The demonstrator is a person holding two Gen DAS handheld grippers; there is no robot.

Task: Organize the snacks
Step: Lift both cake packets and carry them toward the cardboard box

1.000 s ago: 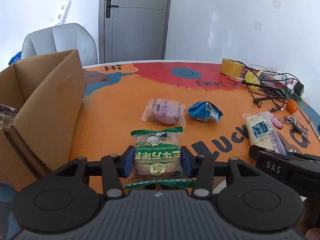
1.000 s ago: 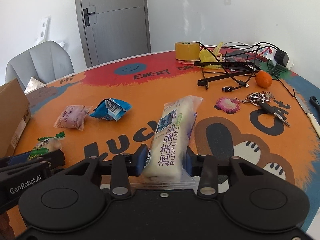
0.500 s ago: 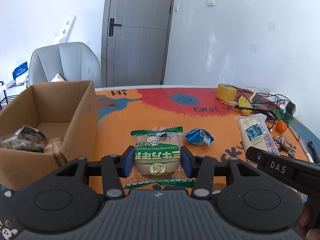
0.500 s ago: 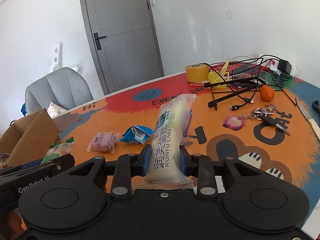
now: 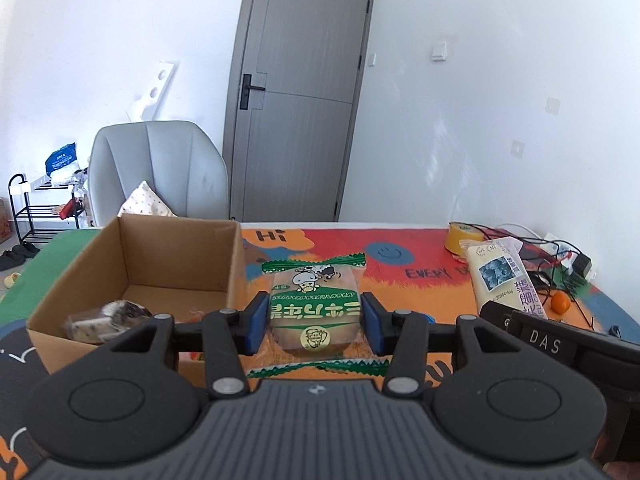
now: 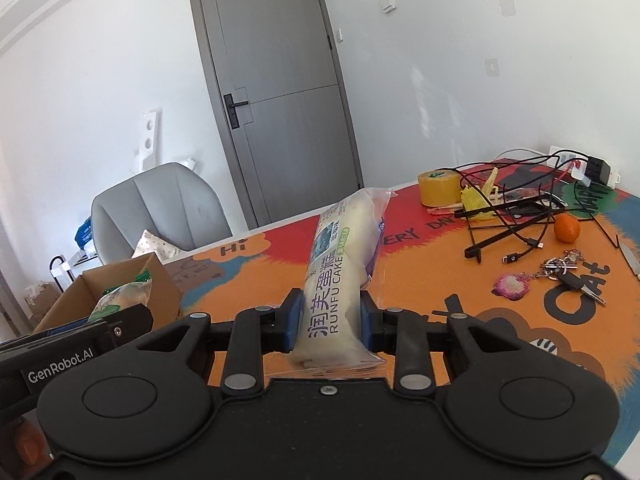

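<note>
My left gripper (image 5: 314,320) is shut on a green-and-white wrapped cake (image 5: 314,300) and holds it in the air just right of the open cardboard box (image 5: 236,264). The box holds a dark-speckled wrapped snack (image 5: 106,320). My right gripper (image 6: 328,322) is shut on a long white Runfu cake pack (image 6: 340,264), lifted above the table and tilted up. That pack also shows in the left wrist view (image 5: 504,276). The box (image 6: 168,284) and the green cake (image 6: 120,296) show at the left of the right wrist view.
The table has a bright orange and red cartoon mat (image 6: 440,280). At the right lie a yellow tape roll (image 6: 438,188), tangled black cables (image 6: 516,208), an orange (image 6: 567,228), keys (image 6: 568,272) and a pink keychain (image 6: 512,286). A grey chair (image 5: 156,168) stands behind the box.
Both grippers have risen from the table with their snacks. The left one has moved toward the box, whose inside now shows. The pink and blue snacks are out of view.
</note>
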